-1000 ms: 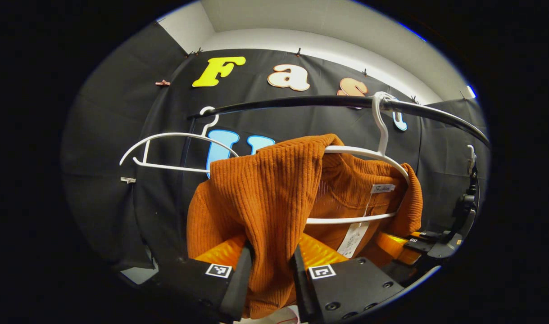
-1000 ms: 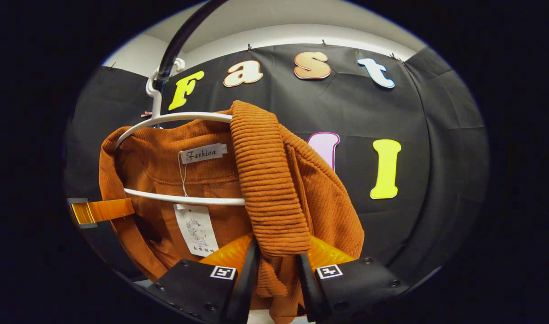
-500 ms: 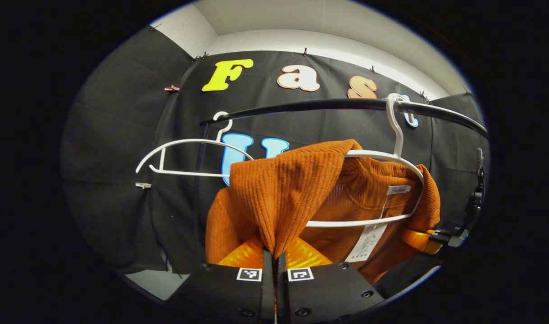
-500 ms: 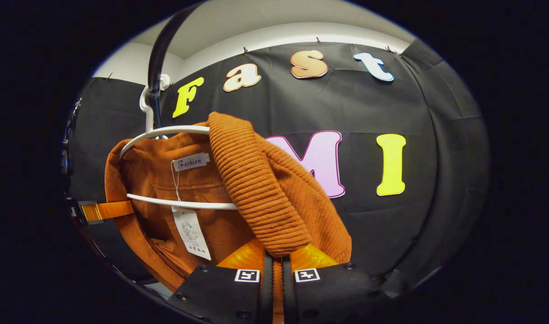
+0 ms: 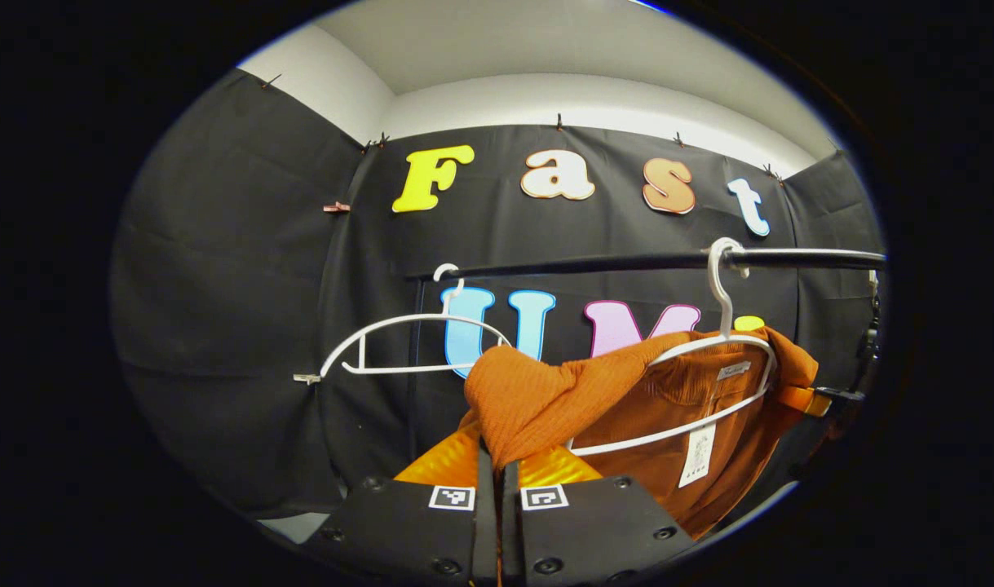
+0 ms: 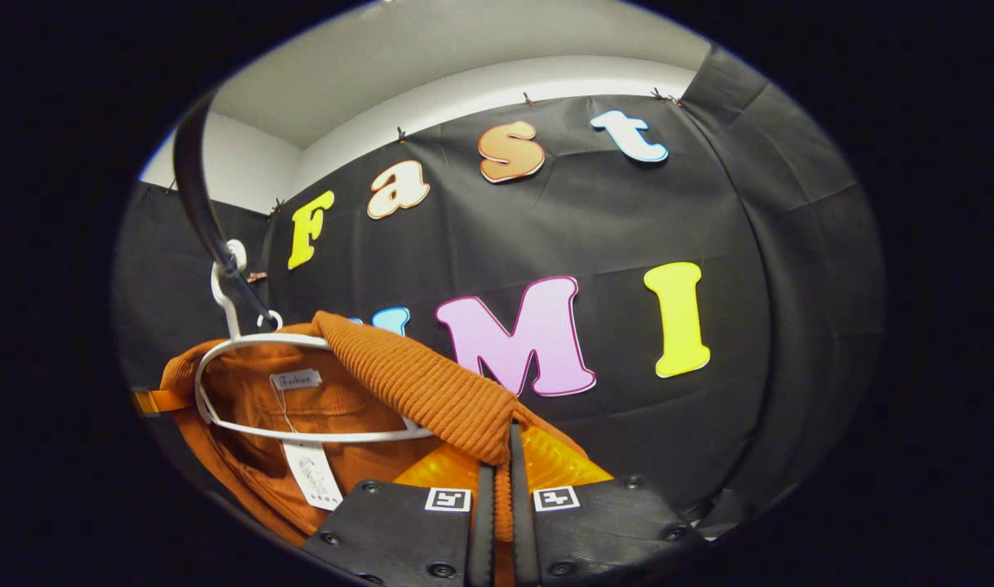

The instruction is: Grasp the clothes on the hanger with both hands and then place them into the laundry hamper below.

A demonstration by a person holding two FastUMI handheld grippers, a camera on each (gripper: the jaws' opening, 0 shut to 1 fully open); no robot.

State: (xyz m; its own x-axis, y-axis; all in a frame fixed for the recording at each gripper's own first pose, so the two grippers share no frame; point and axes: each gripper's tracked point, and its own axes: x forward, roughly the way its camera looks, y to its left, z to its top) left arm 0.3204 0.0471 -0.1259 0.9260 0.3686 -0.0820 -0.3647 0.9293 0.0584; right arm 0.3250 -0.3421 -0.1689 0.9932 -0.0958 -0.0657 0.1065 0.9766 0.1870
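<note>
- Ribbed orange sweater (image 5: 545, 395): each hand-held gripper (left (image 5: 497, 481), right (image 6: 497, 489)) pinches one shoulder.
- Risk: the collar at 3 o'clock may snag the white hanger (image 5: 713, 359) and drag it along the rail (image 5: 627, 262).

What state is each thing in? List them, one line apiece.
Orange ribbed sweater: pinched at both shoulders, still draped on its hanger.
White hanger with sweater: hooked on the rail, tilted.
Empty white hanger: hooked on the rail, bare.
Black rail: carrying both hangers.
Left gripper: shut on the sweater.
Right gripper: shut on the sweater.
</note>
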